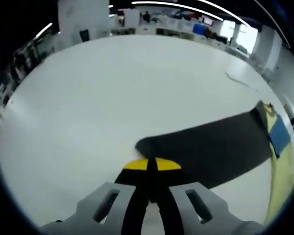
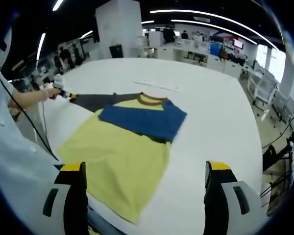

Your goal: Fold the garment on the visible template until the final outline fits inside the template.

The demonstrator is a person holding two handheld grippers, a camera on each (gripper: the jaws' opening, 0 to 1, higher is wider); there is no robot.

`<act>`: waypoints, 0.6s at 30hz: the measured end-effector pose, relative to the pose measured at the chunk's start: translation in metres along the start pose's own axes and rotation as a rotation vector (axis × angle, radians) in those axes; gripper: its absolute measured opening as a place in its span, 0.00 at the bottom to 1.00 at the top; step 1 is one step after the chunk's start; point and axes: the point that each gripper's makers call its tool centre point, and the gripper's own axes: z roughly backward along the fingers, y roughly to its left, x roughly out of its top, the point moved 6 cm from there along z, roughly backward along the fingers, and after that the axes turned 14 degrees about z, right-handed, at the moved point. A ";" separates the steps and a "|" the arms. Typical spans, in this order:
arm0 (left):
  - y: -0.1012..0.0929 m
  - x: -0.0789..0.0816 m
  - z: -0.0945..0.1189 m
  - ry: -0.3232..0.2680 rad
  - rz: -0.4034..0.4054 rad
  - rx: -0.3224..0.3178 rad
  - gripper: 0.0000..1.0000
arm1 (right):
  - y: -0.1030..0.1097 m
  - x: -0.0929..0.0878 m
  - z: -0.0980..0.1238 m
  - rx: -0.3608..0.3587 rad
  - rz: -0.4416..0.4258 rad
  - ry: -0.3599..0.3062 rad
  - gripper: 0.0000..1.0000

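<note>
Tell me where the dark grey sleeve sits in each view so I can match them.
Left gripper view: the dark grey sleeve runs from the shut left gripper toward the right edge.
Right gripper view: it lies upper left, stretched out by the left gripper.
Shared landmark: the blue panel of the garment.

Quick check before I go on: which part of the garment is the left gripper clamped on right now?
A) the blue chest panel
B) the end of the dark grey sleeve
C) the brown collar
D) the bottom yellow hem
B: in the left gripper view the left gripper has its jaws shut on the tip of the dark grey sleeve, and the right gripper view shows that sleeve pulled out sideways from the garment.
</note>
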 end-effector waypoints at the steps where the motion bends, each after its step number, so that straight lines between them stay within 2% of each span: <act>1: 0.000 0.000 0.000 -0.004 0.006 0.001 0.00 | 0.000 0.000 0.000 -0.001 -0.001 -0.001 1.00; 5: 0.001 0.000 0.001 -0.011 0.028 0.003 0.00 | 0.000 -0.002 0.000 0.000 -0.005 -0.003 1.00; 11: -0.001 0.001 0.001 0.007 -0.003 0.018 0.00 | 0.000 -0.004 0.000 -0.001 -0.013 -0.010 1.00; 18: -0.001 0.001 0.001 0.015 0.041 0.034 0.00 | -0.001 -0.006 0.000 0.000 -0.022 -0.009 1.00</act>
